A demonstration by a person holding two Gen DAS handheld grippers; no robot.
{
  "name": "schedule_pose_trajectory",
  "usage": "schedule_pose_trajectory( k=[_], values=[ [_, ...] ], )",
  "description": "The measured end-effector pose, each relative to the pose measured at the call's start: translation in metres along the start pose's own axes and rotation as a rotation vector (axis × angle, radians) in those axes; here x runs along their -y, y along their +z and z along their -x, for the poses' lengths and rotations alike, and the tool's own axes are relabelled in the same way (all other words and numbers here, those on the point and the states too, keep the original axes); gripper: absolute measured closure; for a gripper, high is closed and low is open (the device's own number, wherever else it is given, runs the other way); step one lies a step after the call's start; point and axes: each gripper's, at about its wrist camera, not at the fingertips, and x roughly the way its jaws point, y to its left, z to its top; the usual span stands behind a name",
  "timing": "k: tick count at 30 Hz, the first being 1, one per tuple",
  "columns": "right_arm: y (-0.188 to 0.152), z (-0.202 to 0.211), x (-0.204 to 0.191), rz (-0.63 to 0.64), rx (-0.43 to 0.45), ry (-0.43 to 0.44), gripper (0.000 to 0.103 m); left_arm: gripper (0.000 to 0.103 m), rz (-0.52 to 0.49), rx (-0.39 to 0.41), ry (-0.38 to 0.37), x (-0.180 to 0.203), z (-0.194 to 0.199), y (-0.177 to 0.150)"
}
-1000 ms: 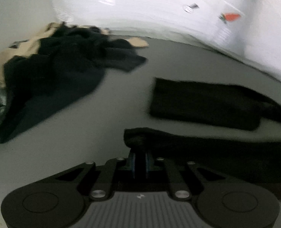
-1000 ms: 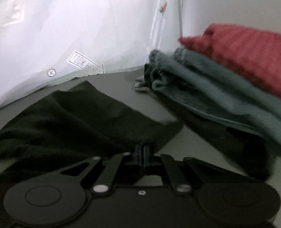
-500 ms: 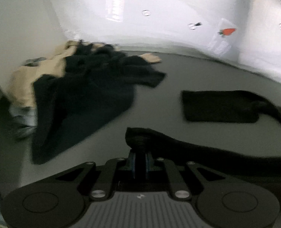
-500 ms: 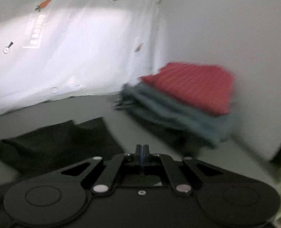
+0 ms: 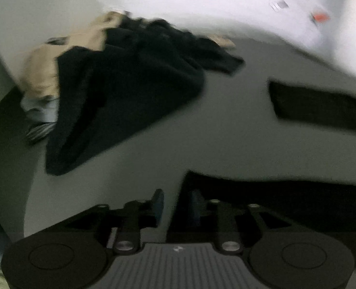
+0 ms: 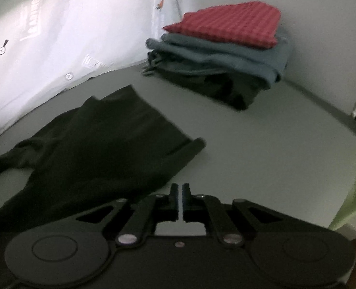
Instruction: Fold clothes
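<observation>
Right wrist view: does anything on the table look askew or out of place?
Mostly tidy. The folded stack in the corner sits neatly, red piece on top. The black garment lies flat, but its edge nearest the stack is rolled up into a ridge, so that fold isn't clean.

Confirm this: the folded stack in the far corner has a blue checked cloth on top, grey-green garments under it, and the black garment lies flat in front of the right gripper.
One thing is off: the checked cloth topping the folded stack is red, not blue, as the right wrist view shows. The grey-green garments do lie under it, and the black garment does lie flat in front of the right gripper.
</observation>
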Motion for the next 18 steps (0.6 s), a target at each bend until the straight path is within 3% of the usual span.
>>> schedule_pose_trajectory(
  k=[2, 6, 7, 11, 15, 18],
  values=[
    [-0.002, -0.004, -0.002, -0.010, -0.010, 0.013, 0.097, 0.044, 0.000, 0.009, -0.054, -0.003, 0.009, -0.001],
    [-0.007, -0.012, -0.006, -0.030, -0.030, 0.040, 0.073, 0.031, -0.053, -0.010, -0.081, 0.005, 0.017, -0.013],
    [-0.008, -0.014, -0.007, -0.035, -0.035, 0.046, 0.073, 0.027, -0.055, -0.027, -0.084, 0.009, 0.017, -0.018],
    [0.001, -0.040, -0.004, -0.084, -0.072, 0.065, 0.068, 0.025, -0.053, -0.095, -0.104, 0.026, 0.014, -0.038],
    [0.012, -0.063, -0.005, -0.136, -0.092, 0.075, 0.058, 0.017, -0.045, -0.132, -0.119, 0.044, 0.011, -0.052],
    [0.019, -0.077, -0.012, -0.136, -0.112, 0.065, 0.057, 0.014, -0.031, -0.171, -0.128, 0.052, 0.004, -0.059]
  ],
)
